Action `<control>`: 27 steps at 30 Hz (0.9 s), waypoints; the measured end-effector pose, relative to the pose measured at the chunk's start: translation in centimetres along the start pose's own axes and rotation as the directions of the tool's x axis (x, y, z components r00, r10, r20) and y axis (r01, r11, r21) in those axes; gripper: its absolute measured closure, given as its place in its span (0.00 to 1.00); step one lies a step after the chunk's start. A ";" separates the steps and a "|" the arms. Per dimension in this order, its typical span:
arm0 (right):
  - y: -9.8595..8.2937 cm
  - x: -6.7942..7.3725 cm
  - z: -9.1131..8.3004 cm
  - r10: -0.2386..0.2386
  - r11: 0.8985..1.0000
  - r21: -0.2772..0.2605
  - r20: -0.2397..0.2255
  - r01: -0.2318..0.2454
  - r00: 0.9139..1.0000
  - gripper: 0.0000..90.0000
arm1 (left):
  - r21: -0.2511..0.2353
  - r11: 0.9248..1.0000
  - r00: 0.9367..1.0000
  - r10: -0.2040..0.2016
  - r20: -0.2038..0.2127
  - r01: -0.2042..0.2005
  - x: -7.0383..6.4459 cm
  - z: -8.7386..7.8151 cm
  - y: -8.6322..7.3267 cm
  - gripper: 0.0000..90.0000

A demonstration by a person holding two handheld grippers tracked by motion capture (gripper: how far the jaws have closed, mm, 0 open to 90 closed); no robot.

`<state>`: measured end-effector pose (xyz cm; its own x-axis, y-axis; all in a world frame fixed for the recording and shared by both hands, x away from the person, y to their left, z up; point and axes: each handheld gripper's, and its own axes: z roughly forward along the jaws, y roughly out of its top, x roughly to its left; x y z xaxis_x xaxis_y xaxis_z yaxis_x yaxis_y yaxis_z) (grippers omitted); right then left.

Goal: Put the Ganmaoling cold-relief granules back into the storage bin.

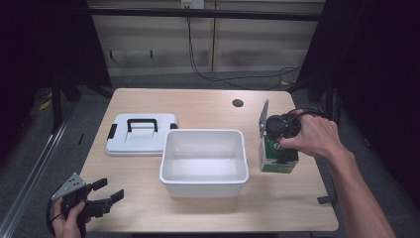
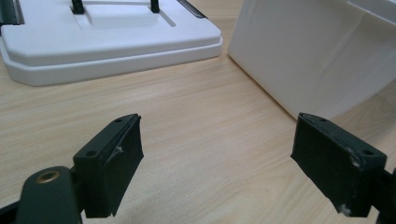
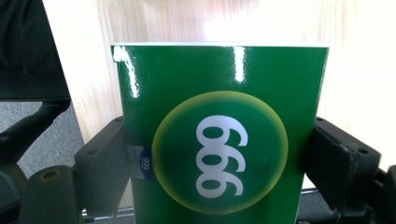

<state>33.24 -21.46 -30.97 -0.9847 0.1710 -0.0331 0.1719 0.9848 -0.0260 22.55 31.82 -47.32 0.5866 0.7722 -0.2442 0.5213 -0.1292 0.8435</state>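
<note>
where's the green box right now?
High view: the green box stands on the table's right side, just right of the white bin. The right gripper comes down over it, a jaw on each side.

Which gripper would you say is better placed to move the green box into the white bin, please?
Right: the right gripper already brackets the green box beside the white bin. The left gripper rests open at the table's near-left corner.

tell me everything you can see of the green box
The glossy green cardboard box bears a yellow-rimmed circle with white "999" print, plus a small blue label at one edge. It stands upright on the light wooden table, right of the white plastic tub and apart from it. The right tongs clamp its two sides.
</note>
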 end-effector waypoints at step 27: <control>1.6 0.3 -6.6 -0.017 0.999 -0.045 0.050 0.019 0.999 0.18 | 0.003 1.000 1.000 0.007 -0.002 -0.007 0.0 0.1 0.0 0.18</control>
<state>33.01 -19.61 -24.43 -0.9848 0.1525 -0.0825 0.1515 0.9883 0.0189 22.61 31.77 -47.31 0.5888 0.7728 -0.2369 0.5186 -0.1364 0.8441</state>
